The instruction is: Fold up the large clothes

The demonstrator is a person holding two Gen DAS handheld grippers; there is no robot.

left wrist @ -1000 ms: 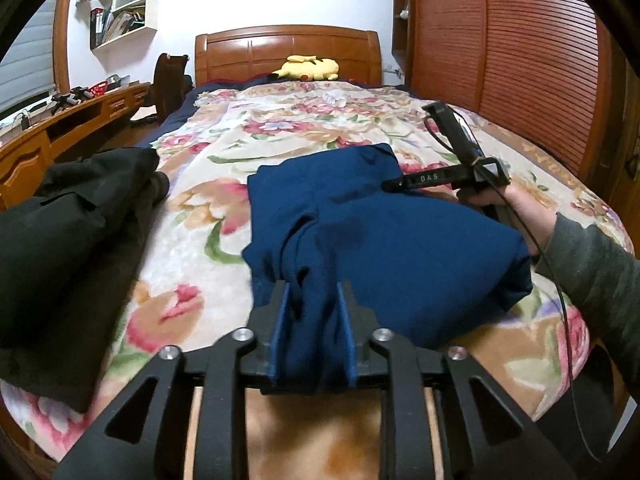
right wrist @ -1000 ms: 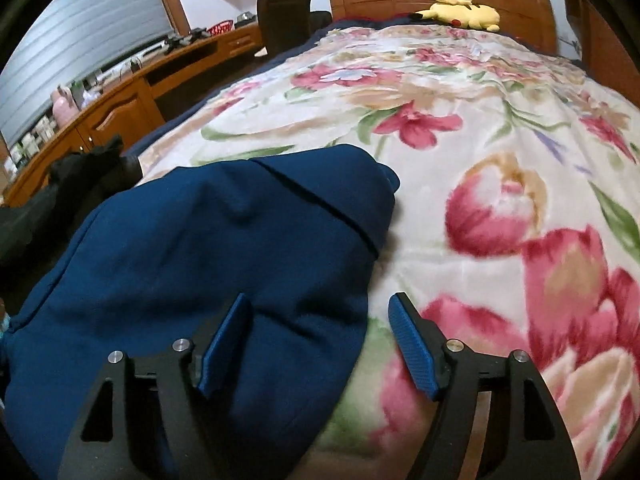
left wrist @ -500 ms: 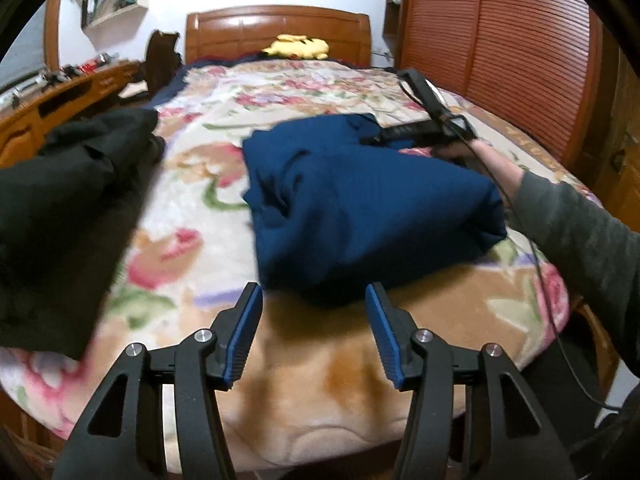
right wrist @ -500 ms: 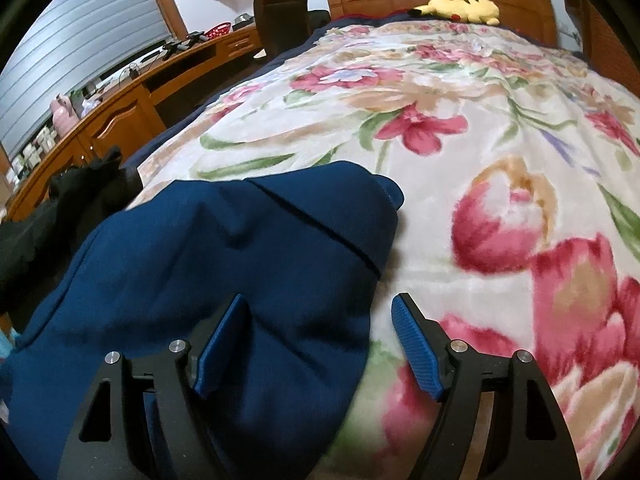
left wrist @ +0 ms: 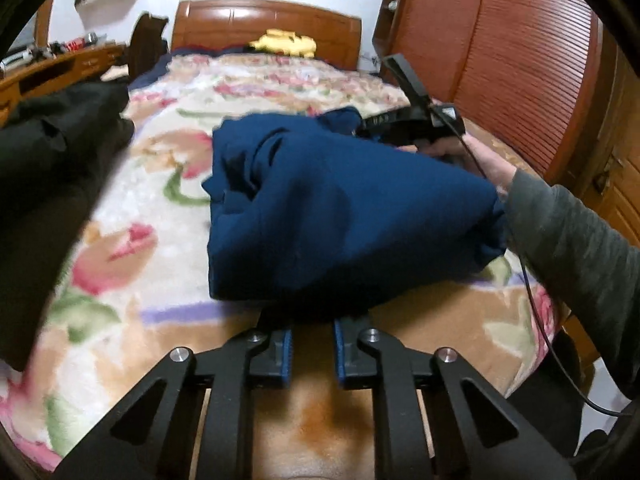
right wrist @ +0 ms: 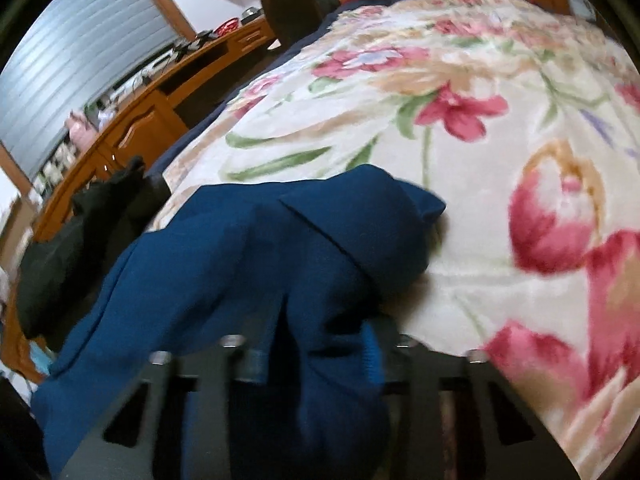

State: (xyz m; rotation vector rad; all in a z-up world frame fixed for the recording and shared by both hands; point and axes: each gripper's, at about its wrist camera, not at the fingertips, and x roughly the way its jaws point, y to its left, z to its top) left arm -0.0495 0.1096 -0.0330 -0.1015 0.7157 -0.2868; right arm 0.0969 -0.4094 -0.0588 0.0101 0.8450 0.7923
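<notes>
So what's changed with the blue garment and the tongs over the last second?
The left tongs let go, opened, then closed again at the blue garment's near edge. The right tongs, open before, now pinch a fold of it. The black garment and yellow plush stayed put.

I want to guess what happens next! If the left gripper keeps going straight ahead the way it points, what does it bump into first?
Most likely the blue garment. The left gripper points at its near edge on the floral blanket, jaws nearly together; whether they already hold cloth is hidden.

Floral blanket (left wrist: 132, 248) on bed; yellow plush (left wrist: 284, 42) by headboard (left wrist: 224, 24); wooden desk (right wrist: 132, 120) beside bed.
</notes>
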